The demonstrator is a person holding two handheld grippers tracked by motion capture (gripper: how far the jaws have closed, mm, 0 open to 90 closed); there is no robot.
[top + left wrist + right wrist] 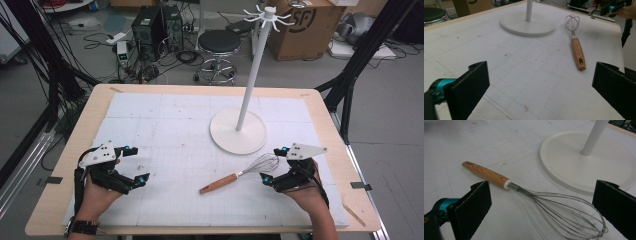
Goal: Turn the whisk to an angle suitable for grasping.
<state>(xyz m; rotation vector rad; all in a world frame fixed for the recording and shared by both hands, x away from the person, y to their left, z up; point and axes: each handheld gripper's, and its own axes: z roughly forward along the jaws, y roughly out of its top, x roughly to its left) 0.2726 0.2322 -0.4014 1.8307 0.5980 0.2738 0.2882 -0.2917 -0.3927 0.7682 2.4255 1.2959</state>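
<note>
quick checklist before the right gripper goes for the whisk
1. right gripper open, nothing between its jaws: ok.
2. whisk lies flat on the table mat, wire head toward the right gripper: ok.
3. wooden handle free, nothing resting on it: ok.
4. white stand apart from the whisk: ok, though its base sits close to the wire head.
5. left gripper open and away from the whisk: ok.
6. hook at the stand's top fits the handle hole: cannot tell.
</note>
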